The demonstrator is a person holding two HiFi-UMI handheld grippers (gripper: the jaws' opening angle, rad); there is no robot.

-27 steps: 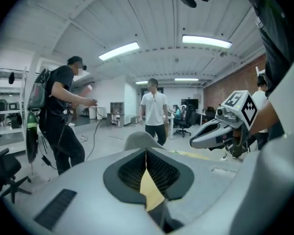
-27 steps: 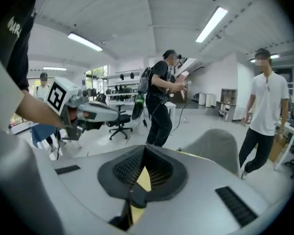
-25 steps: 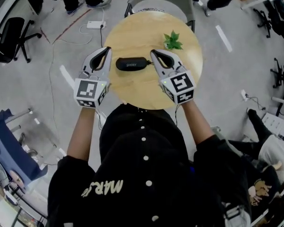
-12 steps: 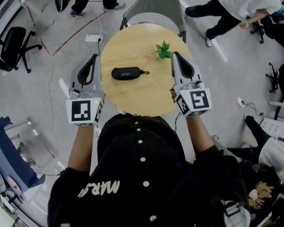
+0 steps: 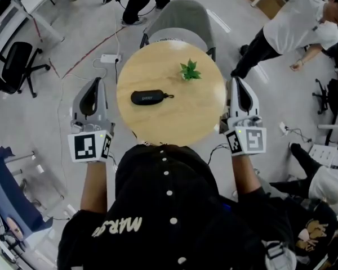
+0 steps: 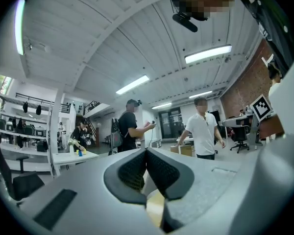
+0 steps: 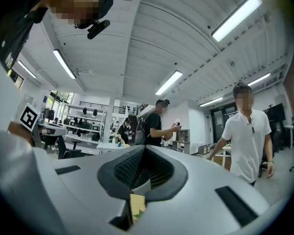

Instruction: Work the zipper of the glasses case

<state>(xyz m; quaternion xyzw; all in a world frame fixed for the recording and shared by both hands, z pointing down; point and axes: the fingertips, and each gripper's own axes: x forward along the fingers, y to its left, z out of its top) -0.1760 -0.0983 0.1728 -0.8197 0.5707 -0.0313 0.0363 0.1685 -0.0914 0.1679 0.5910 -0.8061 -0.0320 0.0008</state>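
Left gripper (image 5: 94, 84) has its jaws pressed together, nothing between them; the left gripper view (image 6: 146, 153) shows the dark pads meeting, with only the room and ceiling beyond. Right gripper (image 5: 238, 83) is the same, jaws closed and empty, and the right gripper view (image 7: 143, 152) also looks out at the room, not at the work. Both are held off the table (image 5: 174, 125), one past its left edge and one past its right edge, touching nothing. The glasses case (image 5: 147, 97) lies flat on the round wooden top between them, left of centre, well apart from both. Its long axis runs left to right, roughly along the line joining the two grippers. The case body is nearer the left gripper; the small zipper pull (image 5: 169, 96) sticks out of the case's right end, toward the right gripper. The likely split is left to steady the case and right to take the pull, and both must open first and swing inward and down. A small green plant (image 5: 190, 70) sits beyond the case toward the right, clear of it. Whether the zipper is run shut is too small to tell.
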